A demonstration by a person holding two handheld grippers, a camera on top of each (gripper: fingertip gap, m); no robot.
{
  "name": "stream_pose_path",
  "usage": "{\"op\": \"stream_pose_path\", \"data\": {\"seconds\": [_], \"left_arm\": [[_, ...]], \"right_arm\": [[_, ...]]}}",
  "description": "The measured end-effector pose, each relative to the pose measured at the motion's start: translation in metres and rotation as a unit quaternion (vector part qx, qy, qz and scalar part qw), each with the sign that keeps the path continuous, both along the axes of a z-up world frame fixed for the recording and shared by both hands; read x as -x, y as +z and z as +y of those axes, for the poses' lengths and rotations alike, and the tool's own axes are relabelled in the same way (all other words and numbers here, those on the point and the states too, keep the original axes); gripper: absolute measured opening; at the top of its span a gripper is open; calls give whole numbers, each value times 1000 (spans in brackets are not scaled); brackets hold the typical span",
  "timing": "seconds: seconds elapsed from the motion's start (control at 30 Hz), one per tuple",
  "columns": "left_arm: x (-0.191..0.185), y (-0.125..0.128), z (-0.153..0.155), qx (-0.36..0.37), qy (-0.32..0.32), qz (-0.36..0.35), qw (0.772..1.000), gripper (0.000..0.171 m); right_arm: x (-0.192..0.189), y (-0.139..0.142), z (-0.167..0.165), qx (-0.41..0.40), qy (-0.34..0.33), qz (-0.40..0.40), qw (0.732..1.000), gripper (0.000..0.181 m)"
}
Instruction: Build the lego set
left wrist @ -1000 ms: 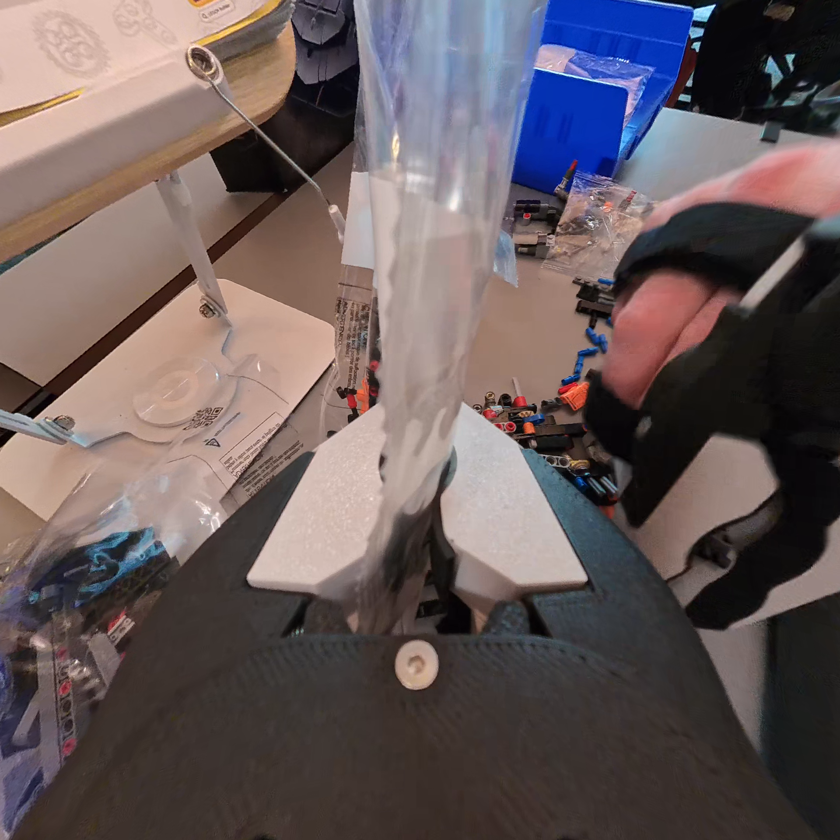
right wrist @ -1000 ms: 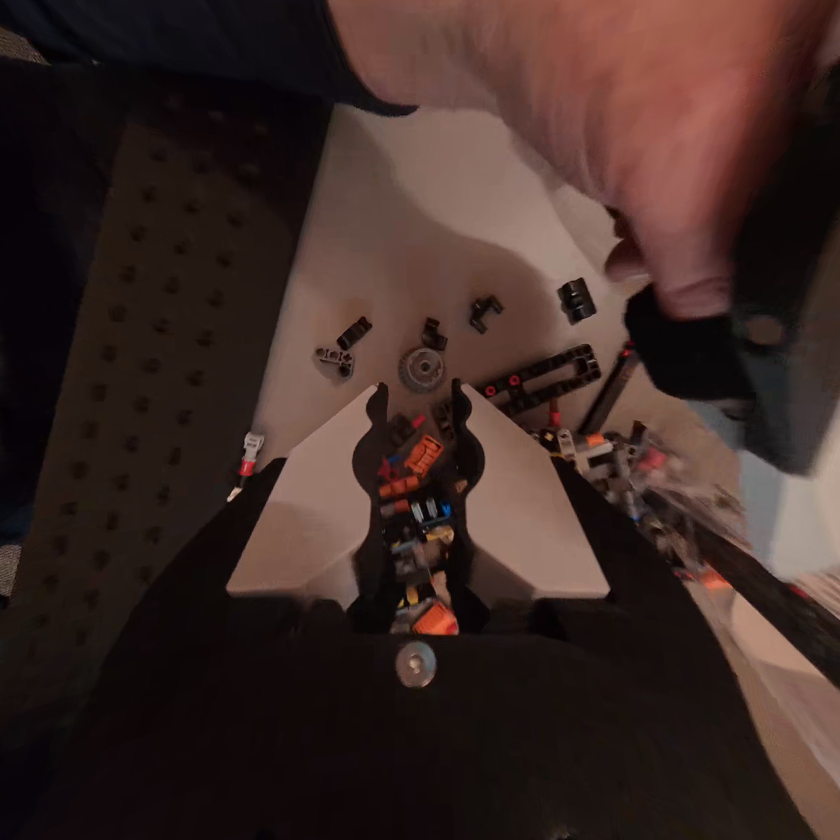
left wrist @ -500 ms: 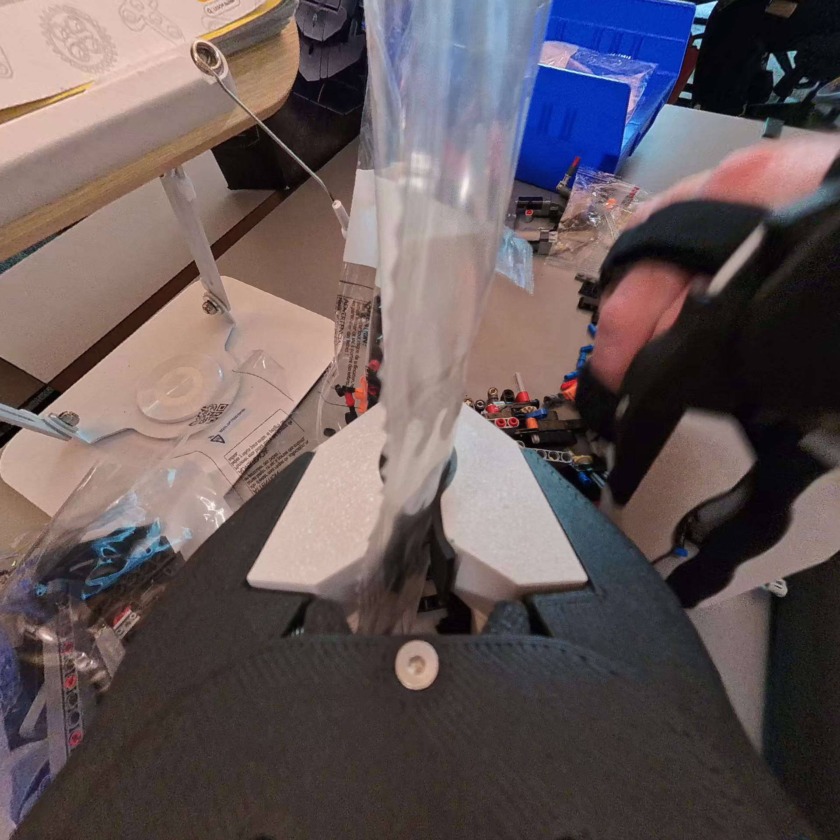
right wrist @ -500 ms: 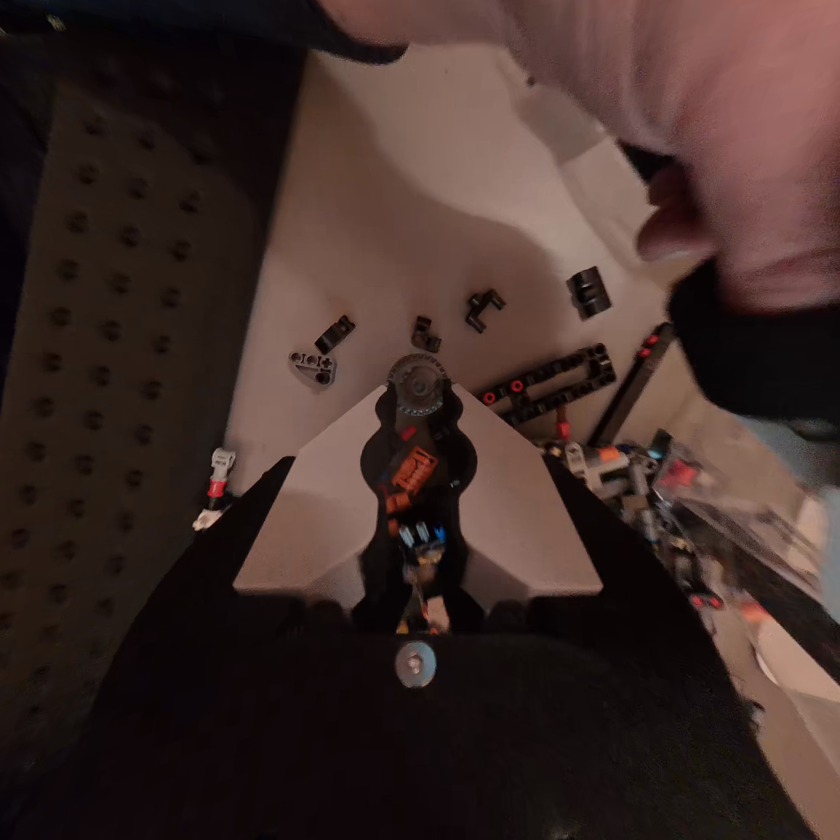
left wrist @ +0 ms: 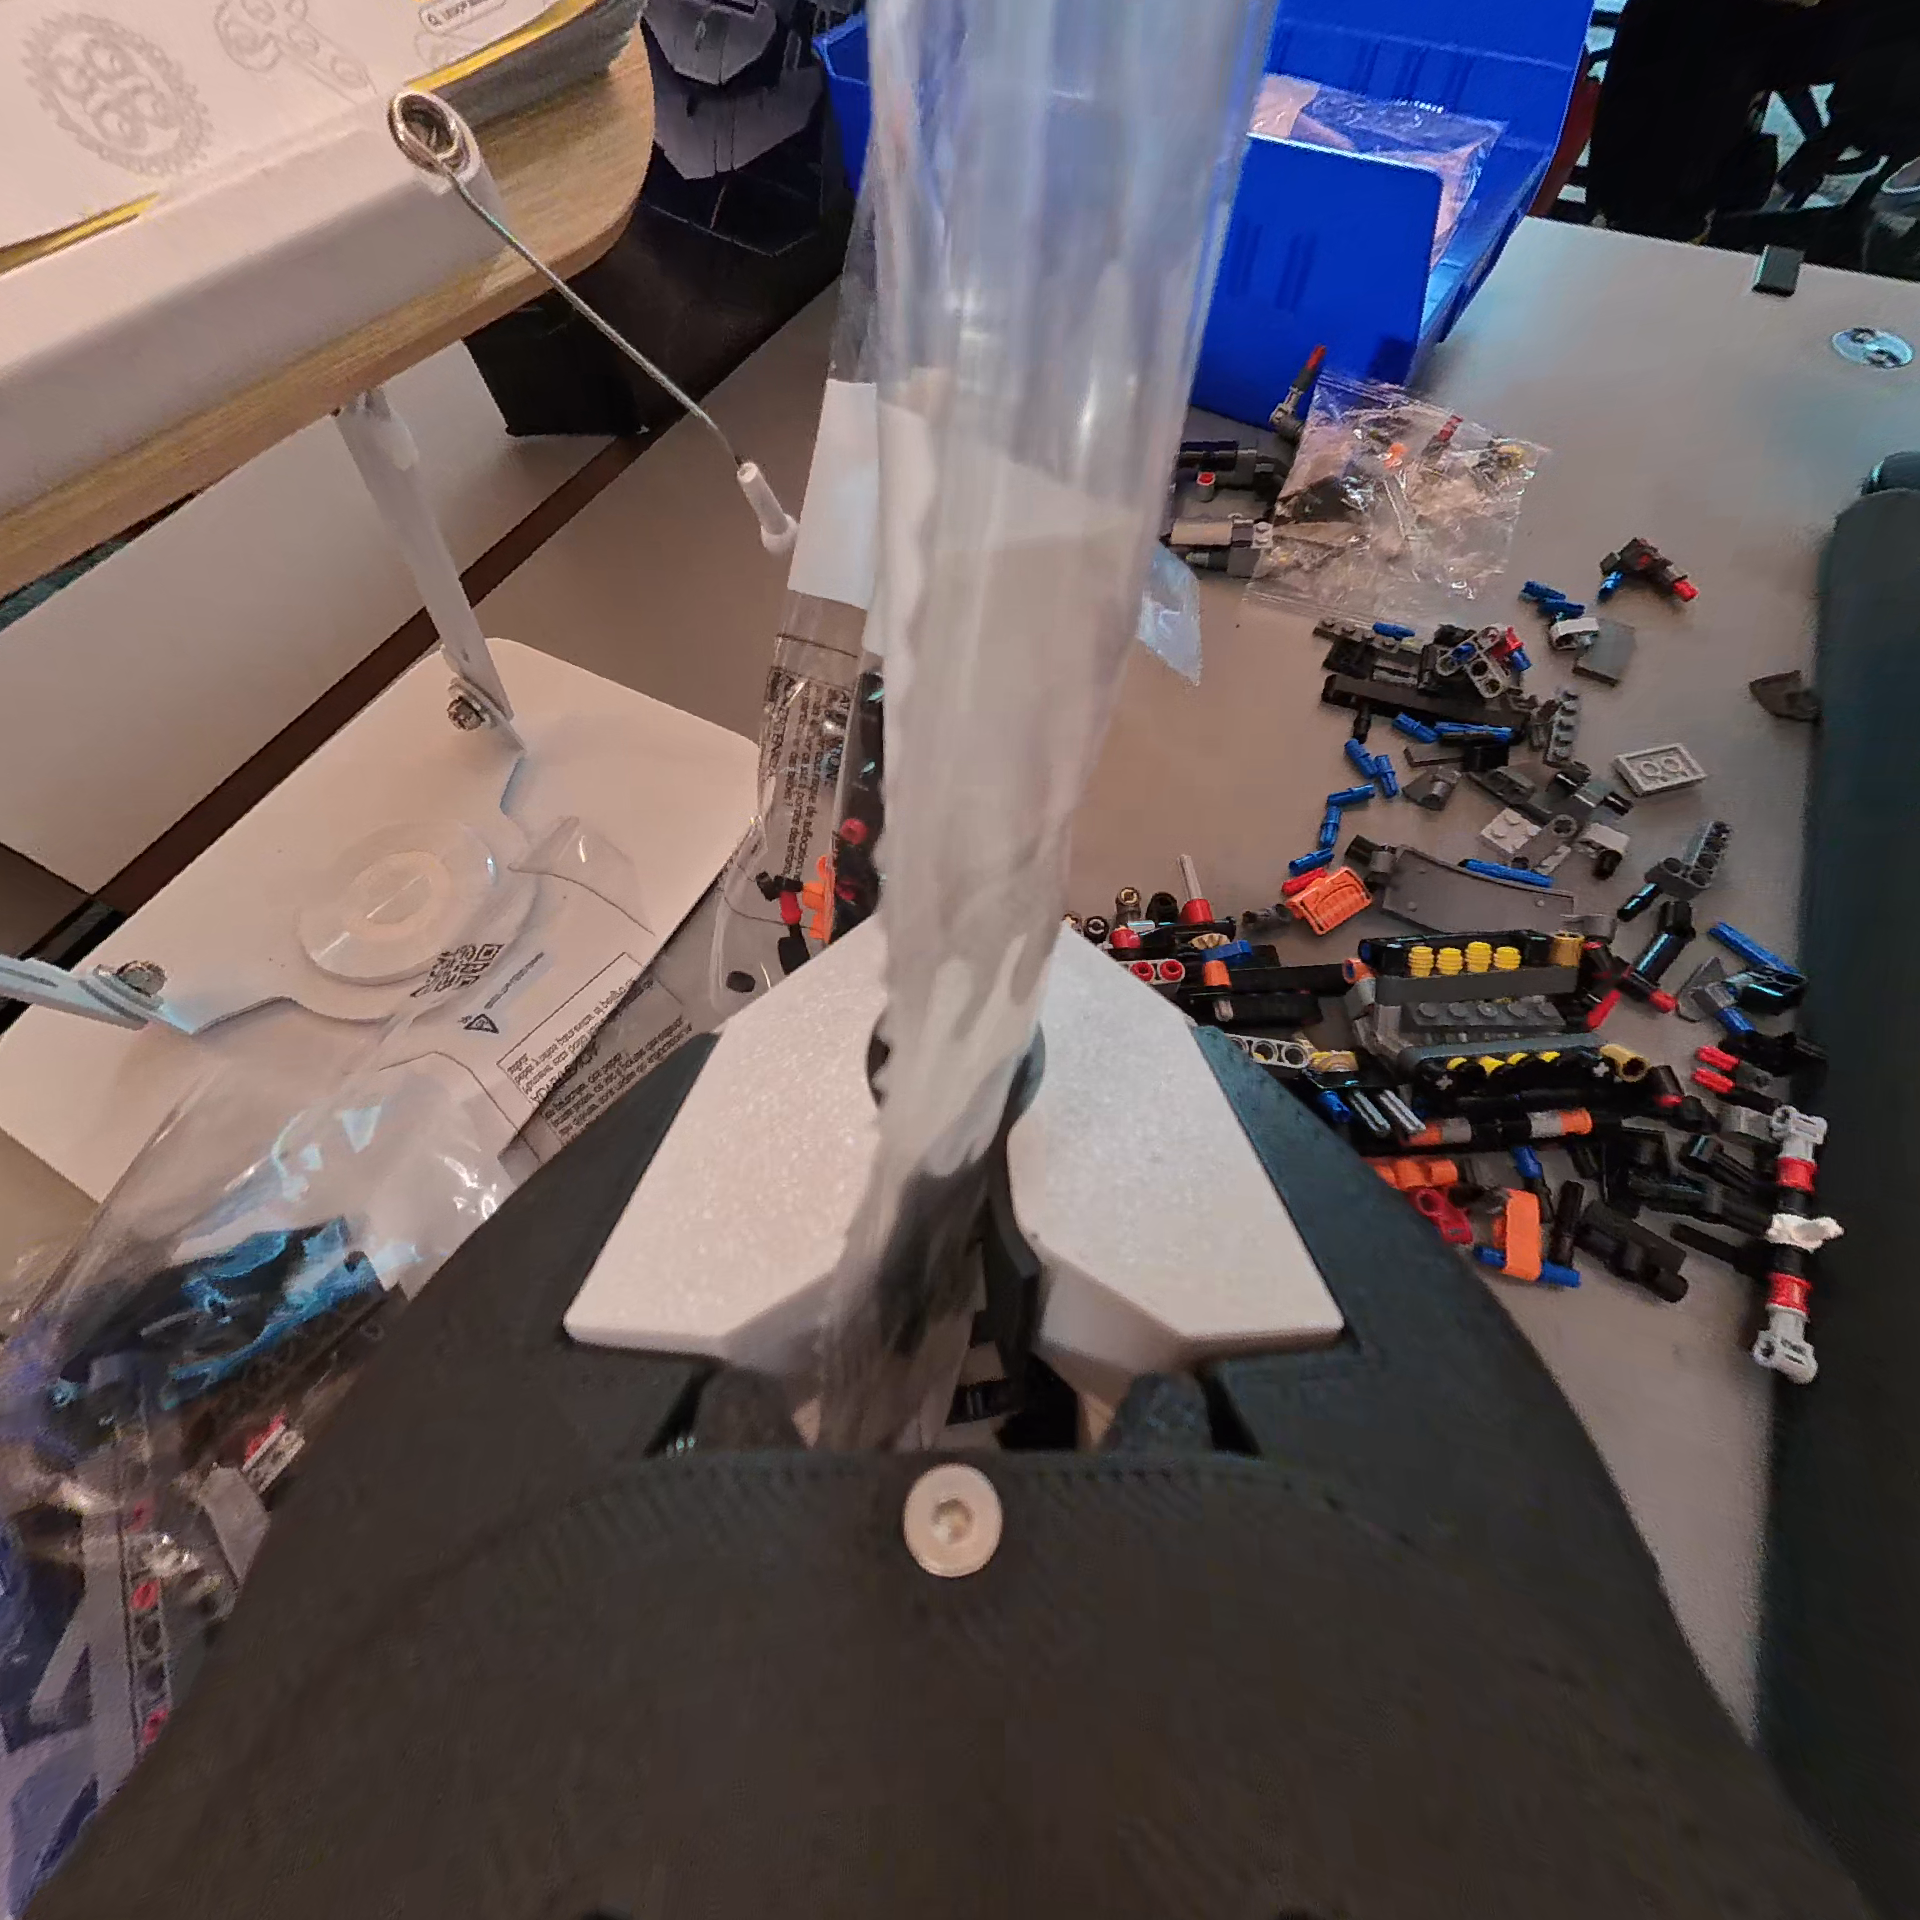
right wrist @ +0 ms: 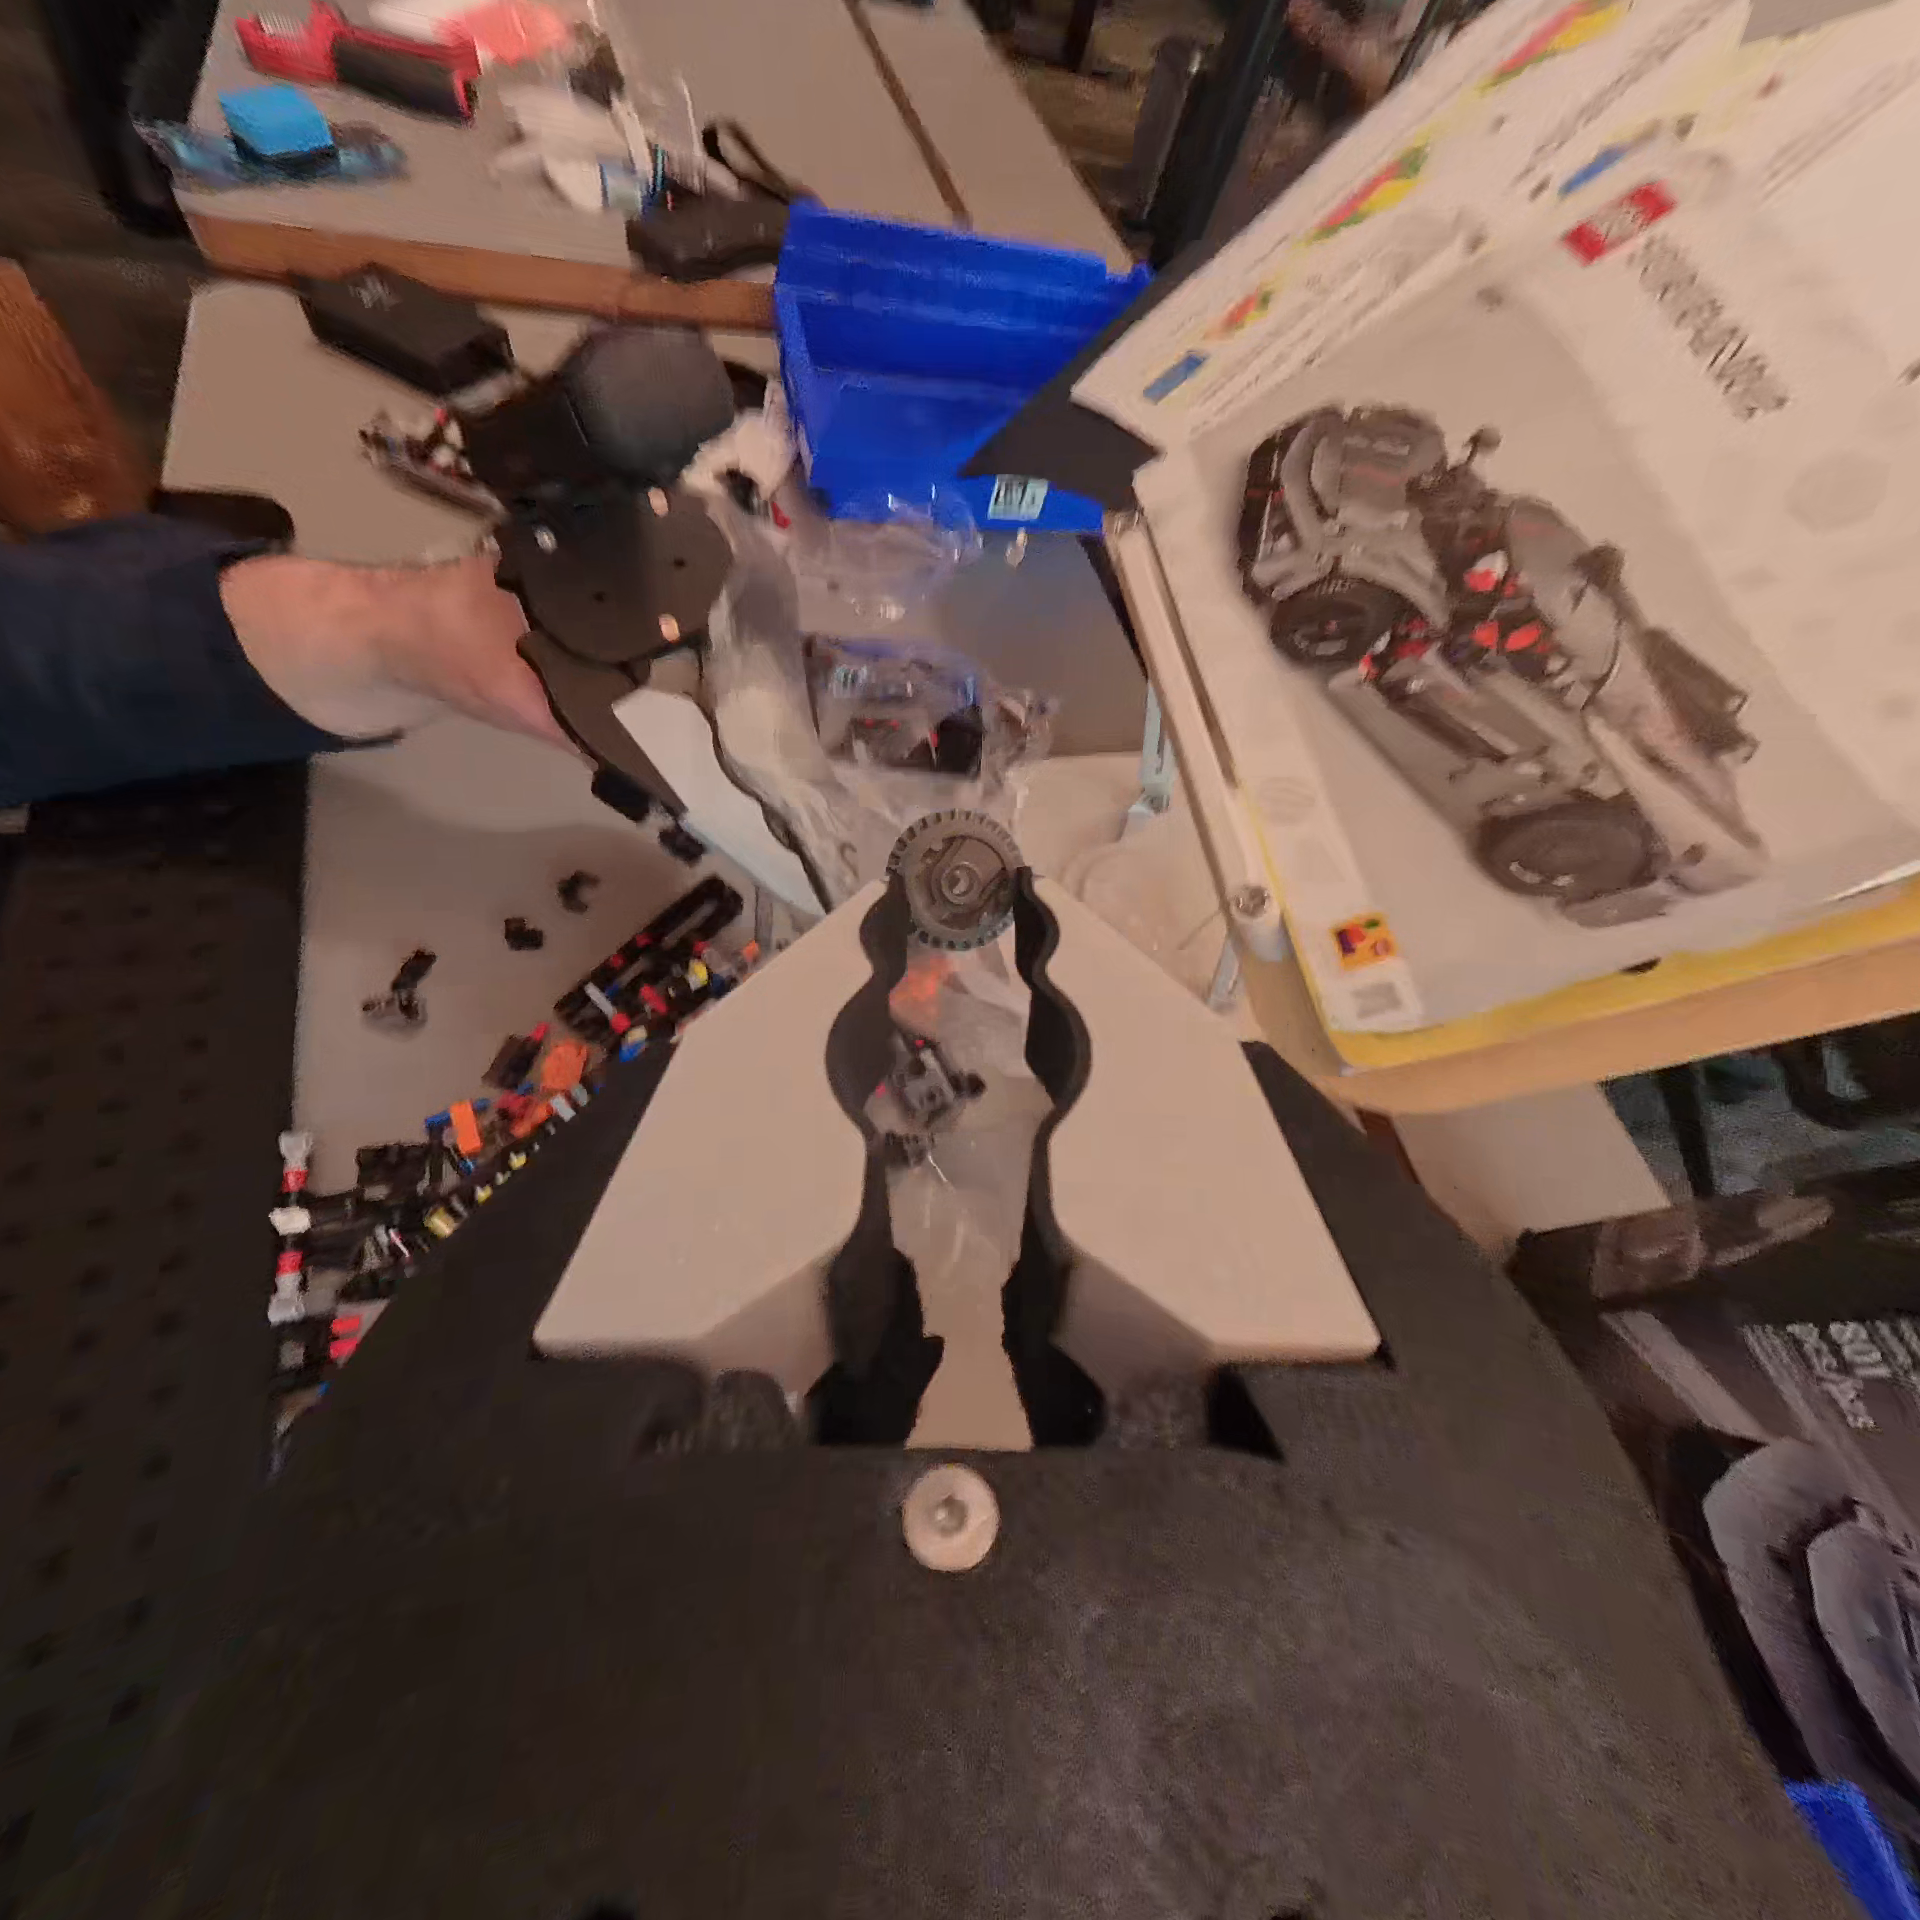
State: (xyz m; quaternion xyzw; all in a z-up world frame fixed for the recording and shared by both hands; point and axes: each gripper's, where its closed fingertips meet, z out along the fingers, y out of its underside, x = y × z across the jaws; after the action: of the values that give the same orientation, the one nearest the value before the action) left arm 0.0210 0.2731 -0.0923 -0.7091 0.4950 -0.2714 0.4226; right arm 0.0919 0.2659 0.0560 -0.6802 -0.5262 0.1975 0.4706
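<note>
The clear plastic bag (left wrist: 997,623) in my left fingers (left wrist: 790,1174) runs off the top edge, so I can't see its upper end, and it blocks the gap between them. My right view is pretty smeared: the instruction booklet (right wrist: 1507,623) and the stuff on the far worktop (right wrist: 436,197) are mush. The loose lego pieces (right wrist: 499,1122) there are too small and dark to sort out. The blue bin (left wrist: 1340,197) is cut off up top.
</note>
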Motion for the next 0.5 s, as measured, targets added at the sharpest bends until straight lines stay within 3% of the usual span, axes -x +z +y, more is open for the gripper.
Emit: {"op": "stream_pose_path", "data": {"seconds": [0.07, 0.33, 0.5], "left_arm": [[0, 0, 0, 0, 0, 1, 1000, 0], [2, -1, 0, 1, 1, 1, 1000, 0], [2, -1, 0, 2, 0, 1, 1000, 0]], "right_arm": [[-7, -10, 14, -18, -30, -21, 999, 18], [1, -40, 18, 19, -25, -68, 997, 18], [1, -32, 7, 12, -11, -68, 998, 18]]}}
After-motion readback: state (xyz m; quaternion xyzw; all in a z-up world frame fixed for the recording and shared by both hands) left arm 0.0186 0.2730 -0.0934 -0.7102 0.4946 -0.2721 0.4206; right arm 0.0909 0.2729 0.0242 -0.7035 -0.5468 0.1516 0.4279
